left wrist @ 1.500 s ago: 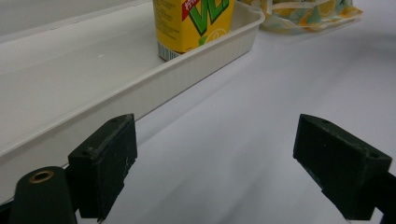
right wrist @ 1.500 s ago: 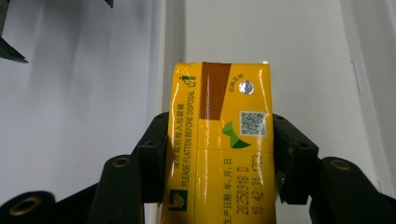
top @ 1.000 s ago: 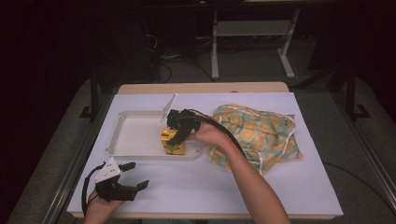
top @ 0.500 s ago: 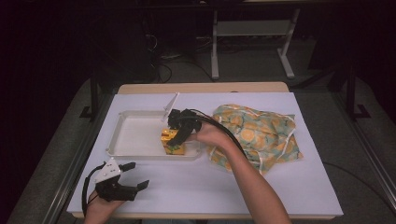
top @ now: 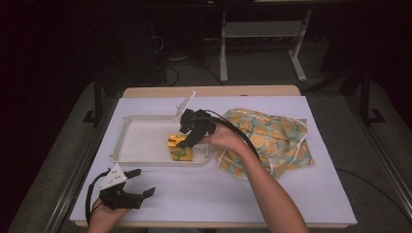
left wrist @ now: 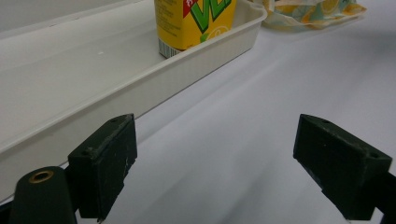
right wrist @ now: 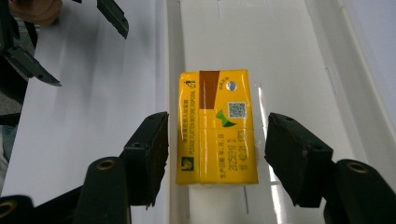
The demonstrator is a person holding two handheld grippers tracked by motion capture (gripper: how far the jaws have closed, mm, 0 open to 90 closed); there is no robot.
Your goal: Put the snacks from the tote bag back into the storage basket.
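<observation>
A white sheet covers the tabletop (top: 233,194), with dark floor and a metal frame behind it. On the sheet sits a shallow white tray (top: 141,145), and just beside its right end a floral fabric bag (top: 272,141) lies slumped. A yellow drink carton (right wrist: 216,125) stands in the tray's near right corner. It looks like a small, stiff, light box with glossy faces that could slip or dent if squeezed hard; its two flat broad sides seem the best place to take hold. The right gripper (right wrist: 212,156) hangs above it, fingers (right wrist: 149,154) set wide on either side of the carton, small gaps showing both ways. The left gripper (top: 127,190) rests near the tabletop's front edge, fingers spread and empty.
</observation>
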